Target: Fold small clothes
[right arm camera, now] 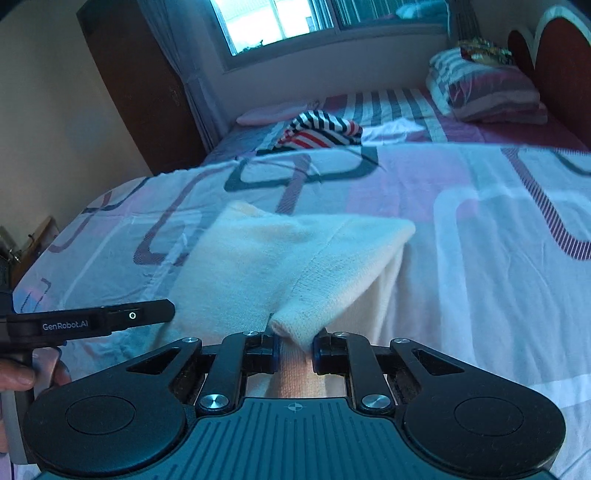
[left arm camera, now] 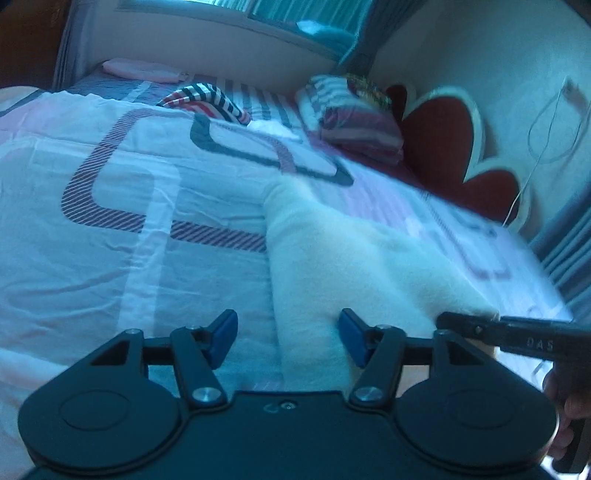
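Observation:
A cream knitted garment point(left arm camera: 343, 251) lies on the patterned bed sheet point(left arm camera: 122, 206). My left gripper point(left arm camera: 288, 338) is open and empty, its blue pads point(left arm camera: 225, 332) apart, just above the garment's near left edge. In the right wrist view the same garment point(right arm camera: 266, 258) is partly folded over. My right gripper point(right arm camera: 294, 350) is shut on the garment's near edge and lifts a fold point(right arm camera: 332, 280) off the bed. The right gripper also shows at the right edge of the left wrist view point(left arm camera: 480, 326). The left gripper shows at the left of the right wrist view point(right arm camera: 110, 319).
A striped red, white and navy garment point(right arm camera: 321, 131) lies further up the bed. A pink folded item point(right arm camera: 269, 112) lies behind it. Striped pillows point(right arm camera: 484, 85) lean at a red headboard point(right arm camera: 561, 55). A wooden wardrobe point(right arm camera: 140, 96) stands left; a window point(right arm camera: 280, 22) is behind.

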`<state>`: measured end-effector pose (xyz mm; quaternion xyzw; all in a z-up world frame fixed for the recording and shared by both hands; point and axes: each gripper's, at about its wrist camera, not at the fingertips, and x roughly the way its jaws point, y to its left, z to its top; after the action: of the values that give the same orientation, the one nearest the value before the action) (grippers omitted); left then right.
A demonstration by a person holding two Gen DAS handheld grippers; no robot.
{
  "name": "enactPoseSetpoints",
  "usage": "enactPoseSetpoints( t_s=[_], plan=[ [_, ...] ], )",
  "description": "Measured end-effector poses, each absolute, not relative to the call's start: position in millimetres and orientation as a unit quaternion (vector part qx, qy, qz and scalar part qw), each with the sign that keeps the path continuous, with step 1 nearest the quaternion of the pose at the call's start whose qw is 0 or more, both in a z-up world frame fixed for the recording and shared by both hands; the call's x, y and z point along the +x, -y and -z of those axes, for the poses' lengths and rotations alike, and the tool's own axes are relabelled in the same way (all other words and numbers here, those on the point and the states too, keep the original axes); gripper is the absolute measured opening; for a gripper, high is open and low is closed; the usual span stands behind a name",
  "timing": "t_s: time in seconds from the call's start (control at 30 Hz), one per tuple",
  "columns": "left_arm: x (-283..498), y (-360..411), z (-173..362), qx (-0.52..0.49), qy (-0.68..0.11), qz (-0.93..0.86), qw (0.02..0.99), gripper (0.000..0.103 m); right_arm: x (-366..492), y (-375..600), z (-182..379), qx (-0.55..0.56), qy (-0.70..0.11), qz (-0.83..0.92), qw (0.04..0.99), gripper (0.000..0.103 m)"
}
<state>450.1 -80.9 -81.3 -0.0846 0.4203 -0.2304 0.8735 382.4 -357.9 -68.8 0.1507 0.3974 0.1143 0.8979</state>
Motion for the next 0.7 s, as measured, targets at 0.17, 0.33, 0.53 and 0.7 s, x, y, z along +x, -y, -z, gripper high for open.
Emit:
enactPoseSetpoints(
  t_s=[0.17, 0.33, 0.53, 0.7],
  plan=[
    [452, 79, 86, -0.093, -0.426, 0.224, 0.872, 0.063, 389, 373, 88, 0.210, -0.408, -0.097, 0.883, 0.017],
    [460, 76, 68, -0.105, -0.400, 0.240, 0.878, 0.060, 382, 391, 75, 0.230, -0.364, -0.066, 0.900, 0.054],
    [488, 103, 72, -0.085, -0.411, 0.243, 0.874, 0.060, 416, 415, 81, 0.278, -0.368, -0.052, 0.886, 0.051],
    [492, 100, 87, -0.043, -0.403, 0.211, 0.889, 0.063, 432, 398, 77, 0.212, -0.348, -0.088, 0.909, 0.009]
  ],
)
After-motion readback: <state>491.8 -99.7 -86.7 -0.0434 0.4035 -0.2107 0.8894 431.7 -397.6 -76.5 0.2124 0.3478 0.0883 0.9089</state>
